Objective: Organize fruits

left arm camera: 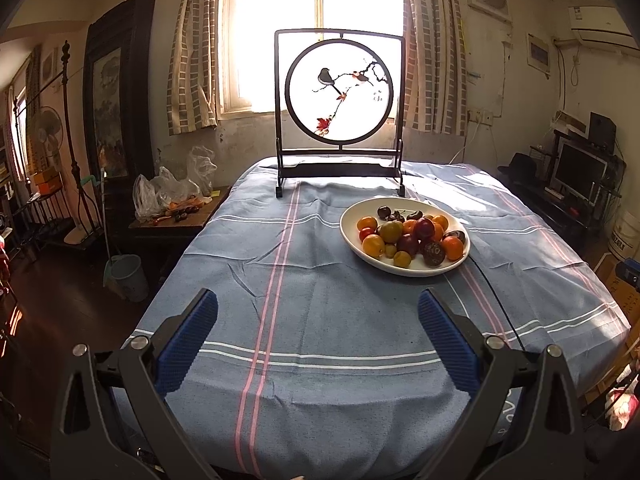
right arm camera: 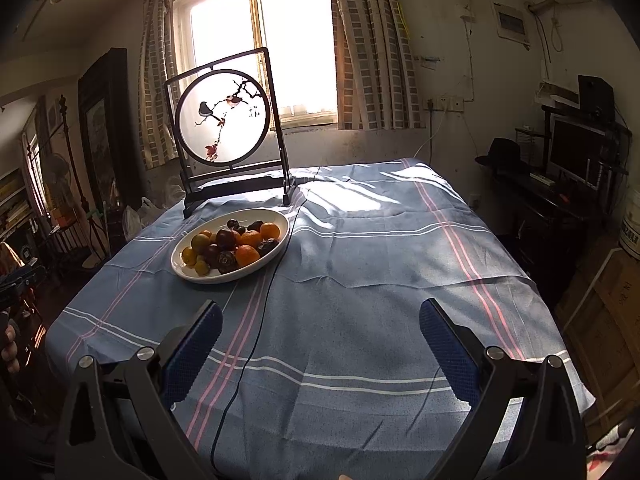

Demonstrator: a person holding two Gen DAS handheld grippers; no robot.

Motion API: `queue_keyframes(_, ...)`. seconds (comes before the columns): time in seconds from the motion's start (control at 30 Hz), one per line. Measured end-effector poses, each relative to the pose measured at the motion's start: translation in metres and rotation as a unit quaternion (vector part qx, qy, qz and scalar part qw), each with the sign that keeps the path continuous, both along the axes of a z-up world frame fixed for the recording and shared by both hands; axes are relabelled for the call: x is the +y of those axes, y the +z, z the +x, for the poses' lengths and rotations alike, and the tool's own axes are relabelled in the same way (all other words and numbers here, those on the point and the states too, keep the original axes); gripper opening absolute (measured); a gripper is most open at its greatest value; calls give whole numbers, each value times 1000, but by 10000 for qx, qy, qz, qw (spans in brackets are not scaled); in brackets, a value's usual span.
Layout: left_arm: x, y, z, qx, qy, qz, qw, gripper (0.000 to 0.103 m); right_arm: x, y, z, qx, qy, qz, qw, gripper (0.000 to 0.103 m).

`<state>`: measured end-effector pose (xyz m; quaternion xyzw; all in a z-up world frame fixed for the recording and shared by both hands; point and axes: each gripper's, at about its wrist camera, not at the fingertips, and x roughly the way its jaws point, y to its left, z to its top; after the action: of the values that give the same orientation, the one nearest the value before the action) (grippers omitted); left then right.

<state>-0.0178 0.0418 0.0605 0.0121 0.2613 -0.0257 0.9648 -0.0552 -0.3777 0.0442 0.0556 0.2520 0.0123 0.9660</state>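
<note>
Both wide: left hand-held gripper (left arm camera: pixel 318 308) and right hand-held gripper (right arm camera: pixel 320 312); approach plate (left arm camera: pixel 360 248), right of centre, picking one edge fruit (left arm camera: pixel 402 259)

I am standing in a lived-in room of a home. Sunlight is pouring through a window (left arm camera: pixel 316 32) at the top centre, with checked curtains (left arm camera: pixel 192 52) hanging either side. A striped blue cloth (left arm camera: pixel 320 280) is covering the table filling the lower frame, and a bird-painted screen (left arm camera: pixel 340 88) is standing at its far edge. At the right a monitor (left arm camera: pixel 578 168) is sitting on a dark desk; upper right, an air conditioner (left arm camera: pixel 604 20) is hanging on the stained wall. A fan (left arm camera: pixel 48 132) is standing at left.
</note>
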Motion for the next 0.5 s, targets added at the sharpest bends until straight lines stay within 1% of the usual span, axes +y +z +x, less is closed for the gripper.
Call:
queue_keyframes(0.1, 2, 0, 1, 7, 14, -31, 10000, 98, 0, 0, 0, 1, 11, -8, 10000, 99)
queue_keyframes(0.37, -1, 0, 0, -37, 57, 70, 10000, 98, 4, -4, -1, 11, 90, -11, 10000, 99)
queue_keyframes(0.47, 0, 1, -3, -184, 181, 168, 9995, 98, 6, -5, -1, 20, 107, -30, 9999, 99)
queue_keyframes(0.5, 0, 1, -4, -208, 143, 164, 9995, 98, 6, -6, -2, 28, 109, -33, 9999, 99)
